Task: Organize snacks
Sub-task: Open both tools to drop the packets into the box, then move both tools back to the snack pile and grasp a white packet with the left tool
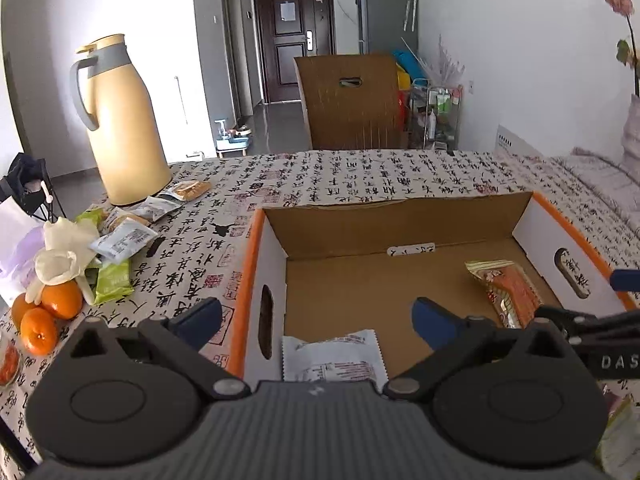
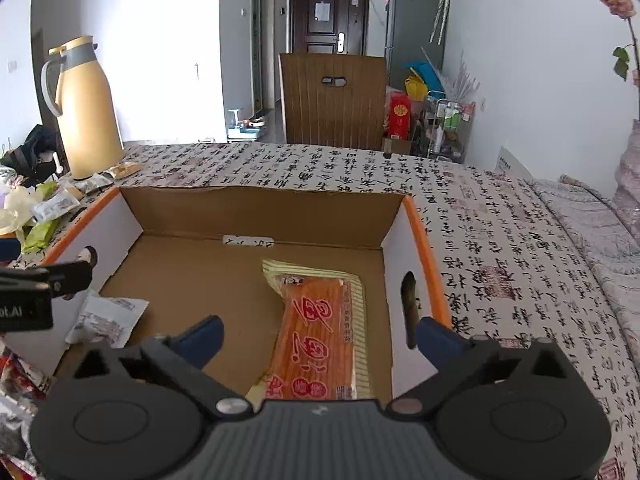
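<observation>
An open cardboard box point(image 2: 256, 216) with orange rims and white side walls sits on a bench covered in a cloth printed with black calligraphy point(image 2: 500, 240). Two snacks lie flat on the box floor. An orange packet point(image 2: 316, 344) with red characters and a cream striped border lies between and just beyond the right gripper point(image 2: 320, 338) fingers, which are spread wide with nothing held. A white packet point(image 1: 334, 356) with small reddish print rests in the near left corner of the box, between the left gripper point(image 1: 318, 320) fingers, also spread wide and empty. To the left of the left fingers, outside the box, loose snack packets point(image 1: 120, 240) in white and green lie in a pile near three oranges point(image 1: 44, 316) and a tall beige thermos jug point(image 1: 120, 120).
</observation>
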Demonstrator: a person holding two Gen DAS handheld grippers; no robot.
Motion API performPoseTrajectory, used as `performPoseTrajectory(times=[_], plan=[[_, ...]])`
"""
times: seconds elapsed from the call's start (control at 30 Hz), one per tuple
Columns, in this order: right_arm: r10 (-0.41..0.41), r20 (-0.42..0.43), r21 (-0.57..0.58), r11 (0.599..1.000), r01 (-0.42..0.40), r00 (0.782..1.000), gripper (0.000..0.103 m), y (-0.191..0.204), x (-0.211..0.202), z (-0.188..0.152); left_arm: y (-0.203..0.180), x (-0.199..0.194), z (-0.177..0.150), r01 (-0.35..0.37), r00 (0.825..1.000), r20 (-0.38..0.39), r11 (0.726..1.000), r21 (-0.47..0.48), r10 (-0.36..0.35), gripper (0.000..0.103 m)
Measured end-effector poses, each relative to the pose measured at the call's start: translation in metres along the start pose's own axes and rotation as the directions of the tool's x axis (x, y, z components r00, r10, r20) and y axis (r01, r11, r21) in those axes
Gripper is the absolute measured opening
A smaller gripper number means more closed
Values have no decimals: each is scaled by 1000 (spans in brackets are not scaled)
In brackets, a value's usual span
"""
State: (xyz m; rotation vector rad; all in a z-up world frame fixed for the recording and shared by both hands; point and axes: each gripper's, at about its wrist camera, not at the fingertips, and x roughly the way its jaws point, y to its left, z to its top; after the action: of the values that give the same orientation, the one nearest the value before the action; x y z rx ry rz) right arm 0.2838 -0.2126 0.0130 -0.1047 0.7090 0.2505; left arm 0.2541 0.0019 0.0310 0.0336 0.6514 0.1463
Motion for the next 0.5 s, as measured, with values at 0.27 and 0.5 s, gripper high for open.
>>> performPoseTrajectory(times=[0.27, 0.5], plan=[[11, 74, 5, 1000, -11, 997, 103, 3, -45, -15, 8, -35, -8, 17, 999, 52, 999, -39, -15, 103], [39, 157, -9, 999, -38, 987, 103, 10, -98, -44, 14, -87, -29, 32, 988, 152, 999, -42, -25, 103]])
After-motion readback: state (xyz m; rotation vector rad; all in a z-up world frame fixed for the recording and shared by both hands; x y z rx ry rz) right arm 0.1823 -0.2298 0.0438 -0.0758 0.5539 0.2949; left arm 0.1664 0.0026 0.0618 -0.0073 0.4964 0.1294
